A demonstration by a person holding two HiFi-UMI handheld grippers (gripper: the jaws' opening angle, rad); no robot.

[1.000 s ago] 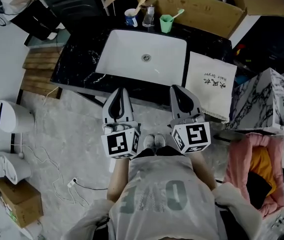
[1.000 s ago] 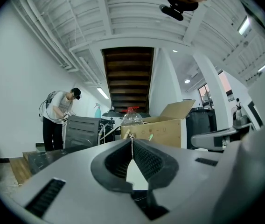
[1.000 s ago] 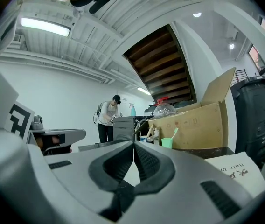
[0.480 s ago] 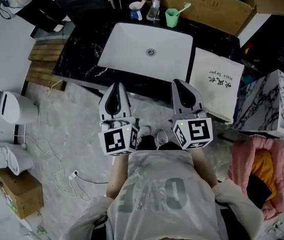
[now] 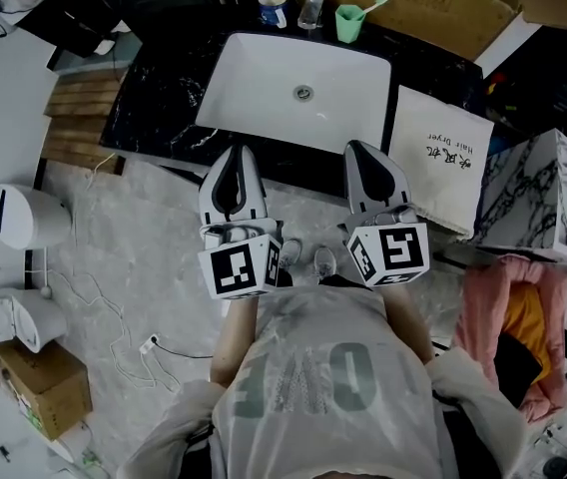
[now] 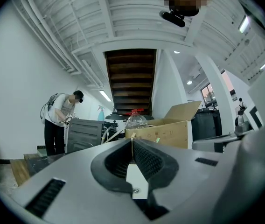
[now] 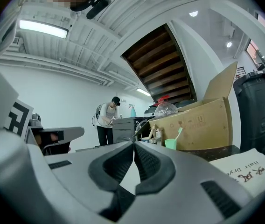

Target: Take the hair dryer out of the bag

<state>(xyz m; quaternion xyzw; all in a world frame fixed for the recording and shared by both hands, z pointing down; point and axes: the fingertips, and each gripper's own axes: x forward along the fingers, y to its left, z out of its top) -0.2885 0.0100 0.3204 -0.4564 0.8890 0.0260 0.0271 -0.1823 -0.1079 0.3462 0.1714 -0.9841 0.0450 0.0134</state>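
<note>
A white cloth bag (image 5: 441, 158) printed "Hair dryer" lies flat on the dark marble counter (image 5: 159, 98), just right of the sink. No hair dryer shows. My left gripper (image 5: 233, 152) is held level at the counter's front edge before the sink, jaws shut and empty. My right gripper (image 5: 361, 147) is beside it, a little left of the bag, also shut on nothing. In the left gripper view the left gripper's (image 6: 132, 142) ribbed pads meet. In the right gripper view the right gripper (image 7: 133, 144) is closed and the bag (image 7: 247, 170) lies at the lower right.
A white sink (image 5: 298, 88) is set in the counter. Behind it stand a mug (image 5: 273, 8), a glass (image 5: 310, 6), a green cup (image 5: 349, 23) and an open cardboard box (image 5: 433, 13). A marble-patterned block (image 5: 543, 203) stands right. A person (image 6: 60, 120) works far behind.
Both grippers have moved forward together, from short of the counter to its front edge. Their jaws have stayed shut and empty.
</note>
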